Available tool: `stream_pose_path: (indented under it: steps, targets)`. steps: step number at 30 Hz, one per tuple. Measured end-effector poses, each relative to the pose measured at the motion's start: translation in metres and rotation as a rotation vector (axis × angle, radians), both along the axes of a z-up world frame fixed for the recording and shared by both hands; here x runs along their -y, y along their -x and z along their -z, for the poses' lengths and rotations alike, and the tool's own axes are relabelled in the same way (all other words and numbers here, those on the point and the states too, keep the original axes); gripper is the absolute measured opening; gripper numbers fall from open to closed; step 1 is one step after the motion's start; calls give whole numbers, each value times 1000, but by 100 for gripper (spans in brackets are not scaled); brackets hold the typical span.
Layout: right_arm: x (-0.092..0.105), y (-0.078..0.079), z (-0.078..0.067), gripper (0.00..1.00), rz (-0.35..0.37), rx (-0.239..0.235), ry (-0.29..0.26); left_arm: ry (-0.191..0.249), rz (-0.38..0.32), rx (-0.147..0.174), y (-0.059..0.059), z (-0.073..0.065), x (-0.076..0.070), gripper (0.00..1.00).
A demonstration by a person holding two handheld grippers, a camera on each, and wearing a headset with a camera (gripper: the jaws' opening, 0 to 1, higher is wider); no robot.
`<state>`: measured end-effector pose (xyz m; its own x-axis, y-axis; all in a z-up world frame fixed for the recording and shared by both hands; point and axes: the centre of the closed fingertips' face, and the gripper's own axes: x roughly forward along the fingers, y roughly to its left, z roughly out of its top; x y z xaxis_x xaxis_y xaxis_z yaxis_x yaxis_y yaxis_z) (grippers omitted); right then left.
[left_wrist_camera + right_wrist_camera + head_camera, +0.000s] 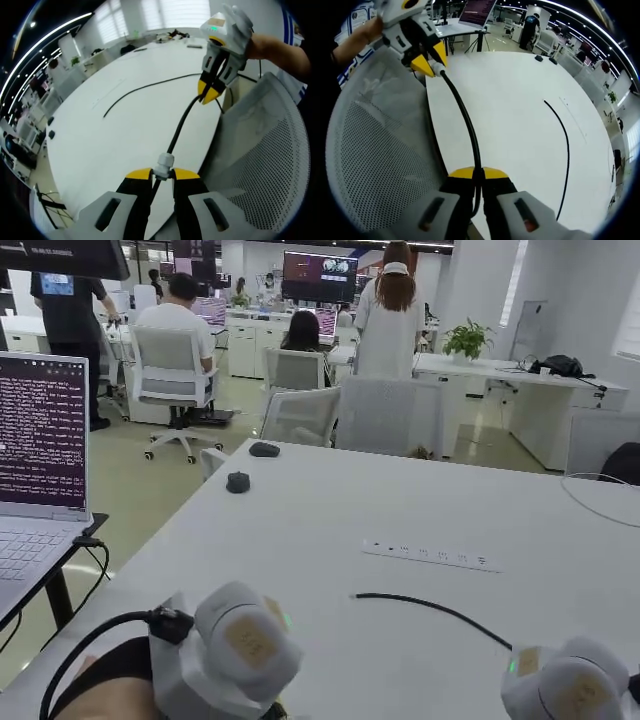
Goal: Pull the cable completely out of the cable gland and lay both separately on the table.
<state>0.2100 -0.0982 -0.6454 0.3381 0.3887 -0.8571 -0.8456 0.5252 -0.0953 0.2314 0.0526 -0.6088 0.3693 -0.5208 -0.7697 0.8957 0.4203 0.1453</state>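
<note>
A white cable gland (164,165) sits between the yellow tips of my left gripper (162,174), which is shut on it. A black cable (181,125) leaves the gland and runs to my right gripper (477,173), which is shut on the cable (465,120) a short way along. From the right gripper view, the left gripper (427,62) holds the gland (438,68) off the table's near edge. The cable's free tail (430,610) curves over the white table (330,510). Both gripper bodies, left (230,650) and right (570,685), are low in the head view.
A white power strip (430,555) lies beyond the cable's tail. Two small dark objects (238,482) sit near the far left table edge. A laptop (40,450) stands on a side stand at left. A mesh chair back (260,150) is under the grippers. People sit and stand at distant desks.
</note>
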Motion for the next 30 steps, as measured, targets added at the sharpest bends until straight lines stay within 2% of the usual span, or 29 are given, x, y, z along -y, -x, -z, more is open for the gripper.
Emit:
stream_pose_path:
  steps: [4,11,16,30]
  targets:
    - [1,1,1,2,-1,-1,2,2,0,-1,0,0,1,16]
    - [22,-6,-1,2,50,10,20,-2,-9,-1,-1,1,-2,16]
    - [42,-11,-1,2,106,19,36,-3,-22,-3,-3,1,-7,16]
    - [76,-24,-4,2,235,37,47,-4,-25,2,-3,-2,-9,16]
